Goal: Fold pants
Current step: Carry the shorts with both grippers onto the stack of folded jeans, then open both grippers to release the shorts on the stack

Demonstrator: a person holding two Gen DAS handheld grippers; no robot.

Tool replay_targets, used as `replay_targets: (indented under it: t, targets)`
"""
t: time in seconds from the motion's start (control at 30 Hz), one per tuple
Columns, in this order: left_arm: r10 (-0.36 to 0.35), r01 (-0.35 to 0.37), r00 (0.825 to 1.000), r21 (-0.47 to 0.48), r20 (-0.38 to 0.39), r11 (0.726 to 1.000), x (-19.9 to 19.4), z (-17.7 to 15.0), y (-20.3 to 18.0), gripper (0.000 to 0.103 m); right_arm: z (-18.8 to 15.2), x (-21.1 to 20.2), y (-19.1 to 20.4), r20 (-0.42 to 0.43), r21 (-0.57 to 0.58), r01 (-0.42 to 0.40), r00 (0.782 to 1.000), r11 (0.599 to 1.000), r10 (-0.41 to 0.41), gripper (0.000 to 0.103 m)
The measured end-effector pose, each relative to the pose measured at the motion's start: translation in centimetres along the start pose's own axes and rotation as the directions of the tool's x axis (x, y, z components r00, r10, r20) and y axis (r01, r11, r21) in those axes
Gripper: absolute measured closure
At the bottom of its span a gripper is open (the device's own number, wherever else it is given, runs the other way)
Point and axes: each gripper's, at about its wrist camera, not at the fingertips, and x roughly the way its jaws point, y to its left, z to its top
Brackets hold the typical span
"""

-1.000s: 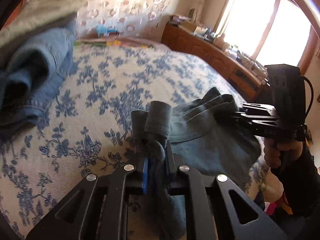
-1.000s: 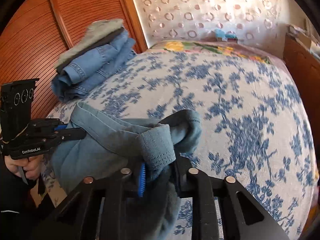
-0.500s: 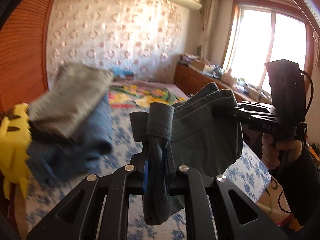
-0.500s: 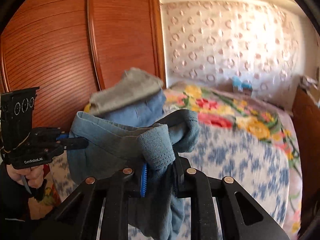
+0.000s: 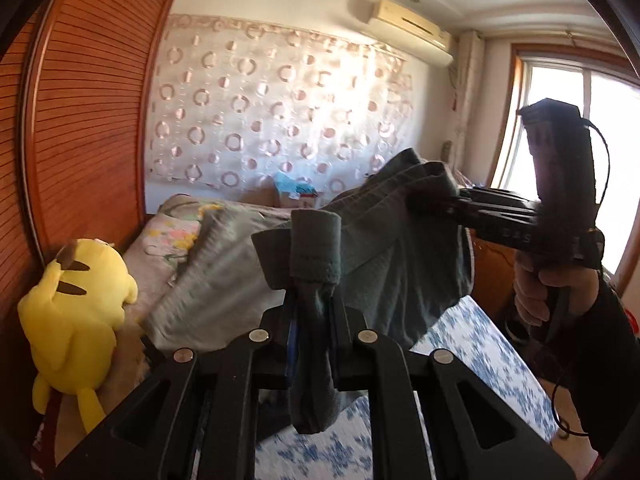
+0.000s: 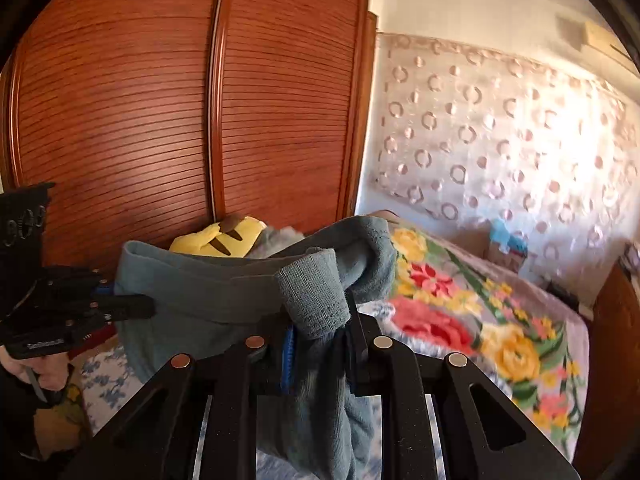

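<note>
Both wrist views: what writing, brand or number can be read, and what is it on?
"DAS": faint raised letters on the body of the right gripper, seen from the left wrist; possibly part of a longer word.
White lettering on the body of the left gripper, seen from the right wrist: too blurred to read.
Air conditioner on the wall: no readable label.
</note>
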Motion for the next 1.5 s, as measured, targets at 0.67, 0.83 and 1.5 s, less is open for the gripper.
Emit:
replay_targets:
  t: [0.67,0.83,1.5]
  targets:
    - [0.181,-0.190,0.980,-0.116,-0.079,0.975,2.5,-1.3,6.9,0.089,6.9,18.0,-1.5,-0.150,-0.121,-0.136,0.982,0.983,0.117,0.074]
    - [0.205,-0.216,0.973,-0.110,-0.104,0.970,2.2,-1.6,7.5,0.063,6.9,18.0,-2.2,-0.119,-0.030,-0.110,0.987,0.994,0.105,0.057]
    - [0.170,-0.166,0.982,0.056,-0.077,0.984,0.5,-2.1,0.9,0.018,-2.1,4.8,0.0,-0.033,0.206,0.052,0.998,0.977,-0.046,0.057]
